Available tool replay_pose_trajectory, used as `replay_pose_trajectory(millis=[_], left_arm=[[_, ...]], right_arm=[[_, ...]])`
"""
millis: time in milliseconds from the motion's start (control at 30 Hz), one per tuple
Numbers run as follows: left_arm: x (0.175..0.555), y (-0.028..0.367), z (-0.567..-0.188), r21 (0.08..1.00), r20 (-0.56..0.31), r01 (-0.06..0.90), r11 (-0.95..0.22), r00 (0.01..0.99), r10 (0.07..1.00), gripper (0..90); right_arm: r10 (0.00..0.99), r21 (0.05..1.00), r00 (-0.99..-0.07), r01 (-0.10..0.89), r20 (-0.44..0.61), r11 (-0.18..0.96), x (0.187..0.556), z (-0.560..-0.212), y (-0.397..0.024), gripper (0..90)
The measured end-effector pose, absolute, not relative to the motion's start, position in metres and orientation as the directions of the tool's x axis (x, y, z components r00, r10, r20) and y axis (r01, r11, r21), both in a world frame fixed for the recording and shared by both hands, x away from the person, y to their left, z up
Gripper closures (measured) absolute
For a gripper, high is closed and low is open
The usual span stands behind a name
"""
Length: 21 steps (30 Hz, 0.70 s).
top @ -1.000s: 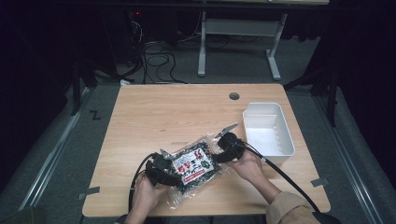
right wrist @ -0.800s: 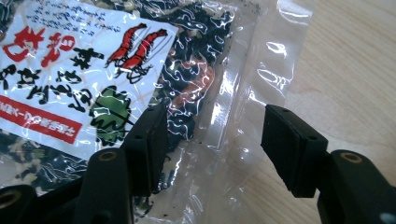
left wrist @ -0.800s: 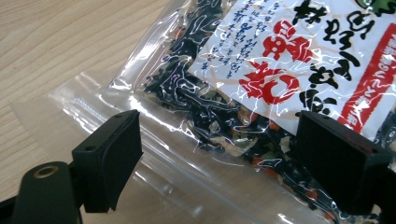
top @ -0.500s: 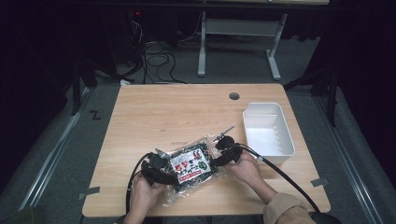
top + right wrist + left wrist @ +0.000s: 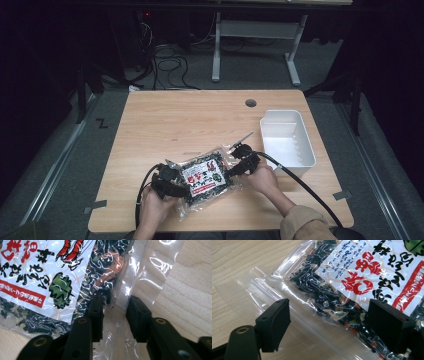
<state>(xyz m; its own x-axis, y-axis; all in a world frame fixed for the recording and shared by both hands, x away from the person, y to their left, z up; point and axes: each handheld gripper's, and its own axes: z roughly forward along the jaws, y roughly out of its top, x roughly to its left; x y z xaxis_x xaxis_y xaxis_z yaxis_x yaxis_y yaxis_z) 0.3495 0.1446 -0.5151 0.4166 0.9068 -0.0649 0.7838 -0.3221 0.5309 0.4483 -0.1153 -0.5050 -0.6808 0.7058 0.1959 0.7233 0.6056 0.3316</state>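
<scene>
Gripping both ends of the clear packet of dried food (image 5: pixel 204 176) is the step in hand; it lies flat on the tabletop (image 5: pixel 190 120) near the front edge, left of the white bin (image 5: pixel 289 145). The left tool (image 5: pixel 329 325) has just been closing, its jaws spread astride the packet's sealed edge, not yet pressing. The right tool (image 5: pixel 113 317) has also been closing, nearly pinching the clear end flap. Best to bite the flat seals, not the filled middle, and tighten evenly.
</scene>
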Motion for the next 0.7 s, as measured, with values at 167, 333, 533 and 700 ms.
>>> replay_pose_trajectory(millis=[167,333,533,700], left_arm=[[0.348,0.142,-0.517,0.561,-0.049,0.762,-0.322,0.419,0.907,19.0],[0.347,0.139,-0.516,0.568,-0.028,0.750,-0.340,0.431,0.902,19.3],[0.348,0.143,-0.518,0.570,-0.080,0.762,-0.307,0.423,0.903,18.9],[0.347,0.141,-0.516,0.583,-0.095,0.752,-0.308,0.439,0.893,18.5]], right_arm=[[0.678,0.358,-0.726,0.667,0.115,0.653,0.442,-0.502,-0.113,77.6],[0.652,0.385,-0.753,0.628,0.081,0.677,0.437,-0.501,-0.111,83.8],[0.643,0.421,-0.761,0.614,0.090,0.668,0.439,-0.493,-0.113,85.7],[0.634,0.462,-0.769,0.592,0.078,0.661,0.437,-0.474,-0.121,86.6]])
